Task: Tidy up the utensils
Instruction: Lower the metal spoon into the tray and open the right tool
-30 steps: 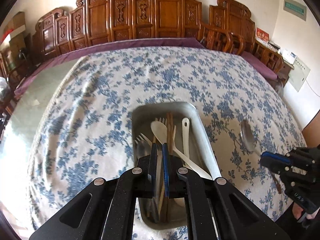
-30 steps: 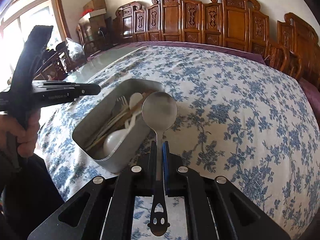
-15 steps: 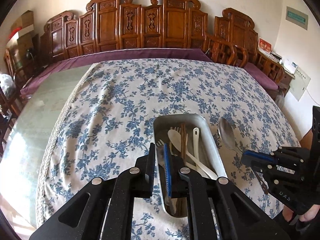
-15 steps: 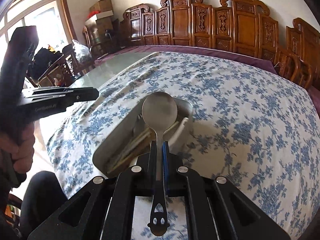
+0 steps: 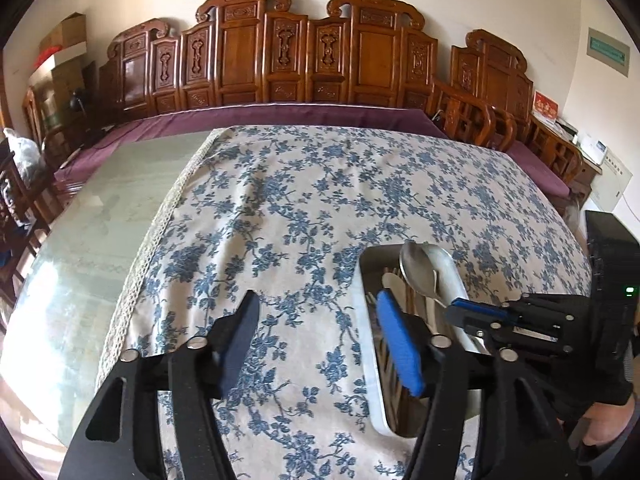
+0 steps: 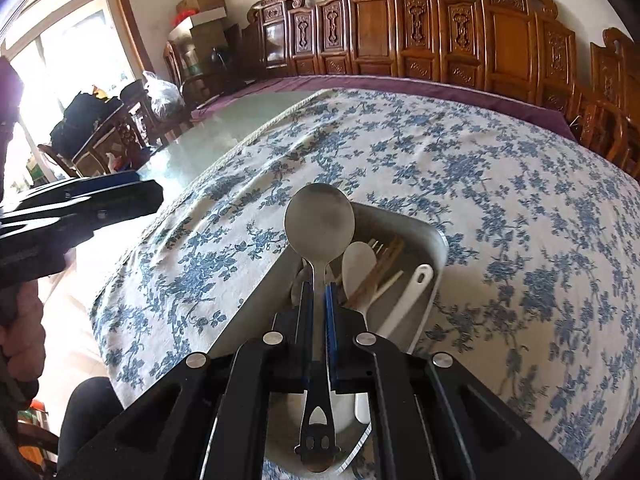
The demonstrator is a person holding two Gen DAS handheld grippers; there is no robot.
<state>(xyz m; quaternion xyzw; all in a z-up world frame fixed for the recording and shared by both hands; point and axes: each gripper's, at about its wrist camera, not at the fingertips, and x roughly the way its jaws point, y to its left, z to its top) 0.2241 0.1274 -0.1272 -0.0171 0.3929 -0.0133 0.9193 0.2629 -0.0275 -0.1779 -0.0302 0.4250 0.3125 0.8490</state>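
A metal tray (image 5: 366,320) (image 6: 434,264) lies on the blue-flowered tablecloth and holds white plastic spoons (image 6: 358,264), wooden chopsticks (image 6: 380,266) and forks. My right gripper (image 6: 319,300) (image 5: 460,308) is shut on the handle of a metal spoon (image 6: 319,220) (image 5: 418,270) and holds it over the tray, bowl pointing to the tray's far end. My left gripper (image 5: 316,312) is open and empty, its right finger over the tray's left rim, its left finger over the cloth. It shows at the left edge of the right wrist view (image 6: 100,200).
The tablecloth (image 5: 320,200) covers the right part of a glass-topped table (image 5: 100,220). Carved wooden chairs (image 5: 300,52) line the far side. Boxes and bags (image 6: 160,92) stand by the window at far left.
My left gripper has opened and drawn back to the left of the tray. My right gripper has carried the metal spoon from beside the tray to over it.
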